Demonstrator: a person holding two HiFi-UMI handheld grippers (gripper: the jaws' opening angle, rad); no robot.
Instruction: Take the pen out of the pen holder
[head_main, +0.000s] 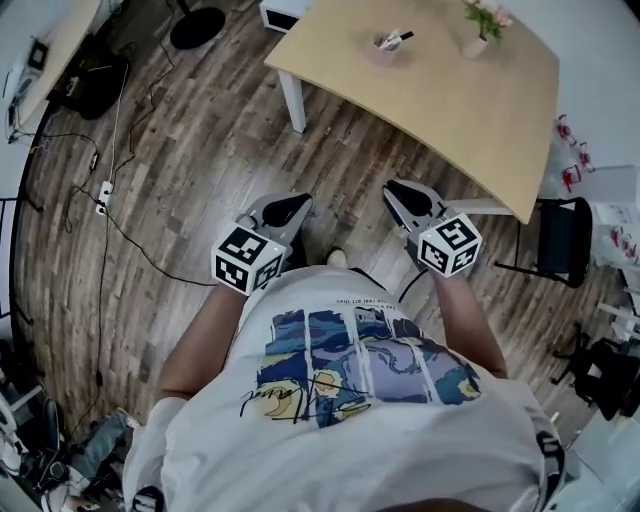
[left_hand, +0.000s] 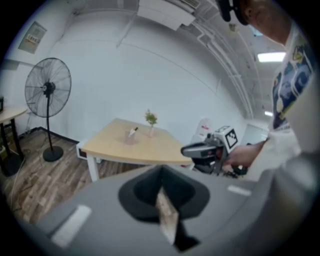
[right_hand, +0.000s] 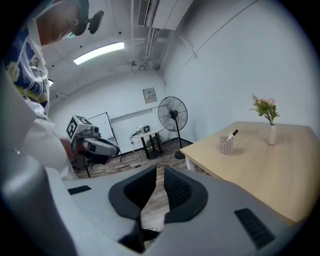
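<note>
- Pale wood forms the desk (head_main: 470, 110): a smooth, flat top with a curved edge on white legs. It stands on a floor (head_main: 200, 150) of streaky brown planks.
- On the desk's far part stands the pen holder (head_main: 385, 47), a small round cup with a mesh-like wall.
- The pen (head_main: 398, 40), a slim stick with a dark end, leans inside the holder, its upper end poking past the rim.
- Near the holder is a little vase (head_main: 474, 46), pale and narrow-necked, carrying pink flowers with green leaves.
- Your left tongs (head_main: 297, 203) are clenched. In the left gripper view the black pads meet at their tips with nothing between them, and only a thin wedge of floor shows further back.
- Your right tongs (head_main: 395, 188) are released by a narrow slit. The matte black pads, one finely textured, stand apart and hold nothing.
- You hold both tongs level with each other in front of your chest, above the floor. They point toward the desk and are well apart from the holder and pen.
- Each grey, rounded body carries a cube of black-and-white square markers.
- A fan (right_hand: 172, 114) with a round wire cage on a dark pole stands by the white wall.
</note>
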